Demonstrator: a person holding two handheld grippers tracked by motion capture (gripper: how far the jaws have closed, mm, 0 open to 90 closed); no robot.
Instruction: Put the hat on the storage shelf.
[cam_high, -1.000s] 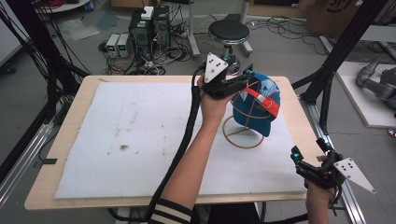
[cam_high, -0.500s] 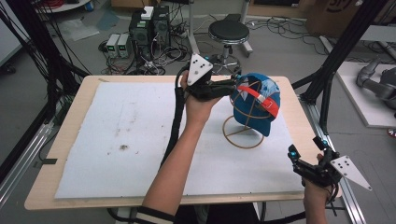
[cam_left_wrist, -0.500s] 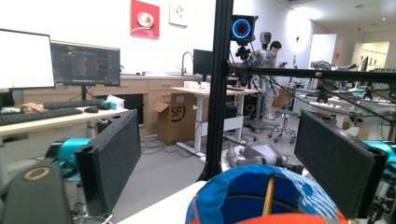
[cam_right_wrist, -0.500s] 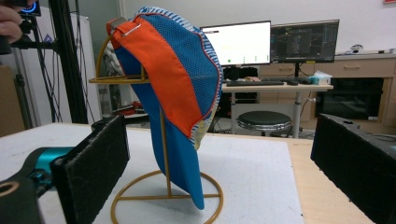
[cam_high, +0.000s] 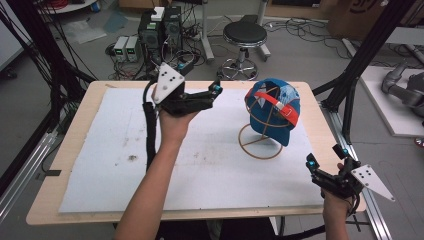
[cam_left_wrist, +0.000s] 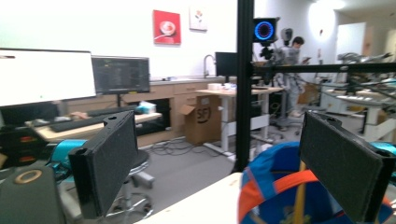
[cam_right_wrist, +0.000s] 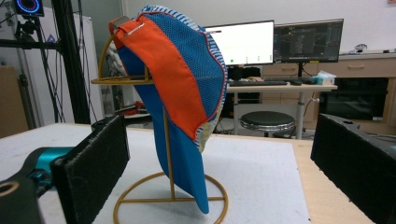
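Note:
A blue cap (cam_high: 274, 105) with an orange strap hangs on a gold wire stand (cam_high: 260, 145) at the right of the white mat. To its left, a short gap away and above the mat, is my left gripper (cam_high: 215, 94). Its jaws have just been opening and stand open with nothing between them. In the left gripper view the cap (cam_left_wrist: 266, 179) sits low, beyond the left gripper (cam_left_wrist: 222, 126). My right gripper (cam_high: 326, 156) rests open near the table's front right corner. The right gripper view shows the right gripper (cam_right_wrist: 222, 128) facing the cap (cam_right_wrist: 177, 79) and stand (cam_right_wrist: 169, 140).
The white foam mat (cam_high: 100, 150) covers most of the wooden table (cam_high: 320, 125). Black frame posts (cam_high: 360, 65) rise beside the table's right edge. A stool (cam_high: 245, 35) and electronics boxes (cam_high: 150, 30) stand on the floor behind the table.
My left gripper has drawn back leftward from the cap, which stays hanging on its stand. The right hand has not moved.

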